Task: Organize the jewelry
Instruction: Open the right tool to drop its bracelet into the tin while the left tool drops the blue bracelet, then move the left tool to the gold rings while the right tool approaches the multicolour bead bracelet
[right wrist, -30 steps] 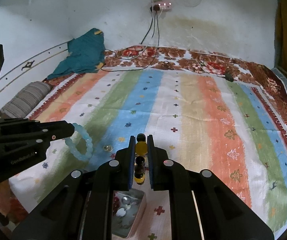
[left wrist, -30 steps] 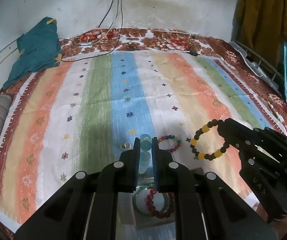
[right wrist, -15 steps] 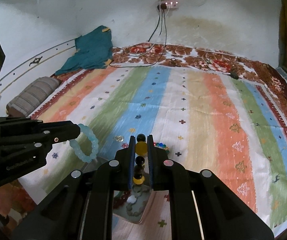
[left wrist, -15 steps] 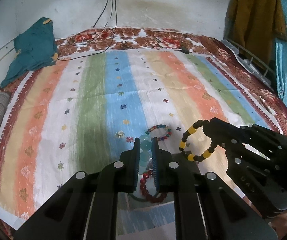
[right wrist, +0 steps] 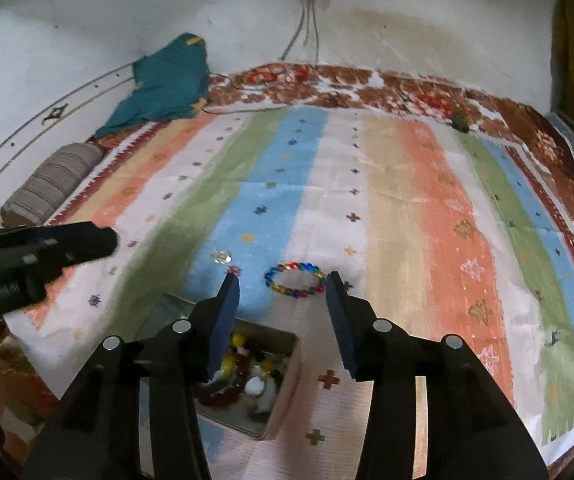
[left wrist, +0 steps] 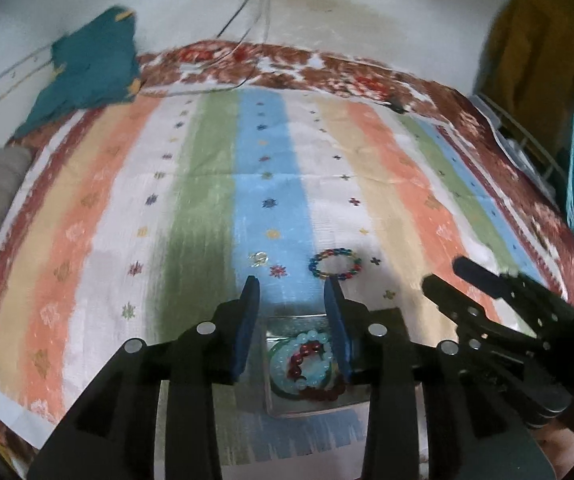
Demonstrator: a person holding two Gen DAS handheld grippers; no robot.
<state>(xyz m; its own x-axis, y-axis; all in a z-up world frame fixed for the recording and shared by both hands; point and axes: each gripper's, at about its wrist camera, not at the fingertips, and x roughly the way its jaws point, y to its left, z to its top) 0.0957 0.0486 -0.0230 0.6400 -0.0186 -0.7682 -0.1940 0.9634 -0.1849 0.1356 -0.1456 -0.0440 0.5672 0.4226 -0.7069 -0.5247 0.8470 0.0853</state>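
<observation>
My left gripper [left wrist: 291,282] hangs over a metal tin [left wrist: 307,410]; its jaws are opening with nothing between them. Inside the tin lie a pale blue bead bracelet [left wrist: 314,337], a dark red bead bracelet [left wrist: 307,350] and a green bangle [left wrist: 275,356]. My right gripper [right wrist: 282,280] is opening too and holds nothing. Under its left finger, the tin [right wrist: 285,400] holds a yellow-and-black bead bracelet [right wrist: 229,360]. A multicoloured bead bracelet [right wrist: 295,279] lies on the striped cloth just beyond both grippers. A small clear piece [right wrist: 221,256] lies to its left.
The striped cloth [left wrist: 207,184] covers a bed against a white wall. A teal cloth [left wrist: 91,72] and a striped bolster [right wrist: 53,184] lie at the far left. Cables [left wrist: 243,16] hang from a wall socket. A mustard garment [left wrist: 539,40] hangs at the right.
Both grippers have gone from shut to open. The pale blue bracelet has left my left gripper and the yellow-and-black one my right gripper; both now lie in the tin.
</observation>
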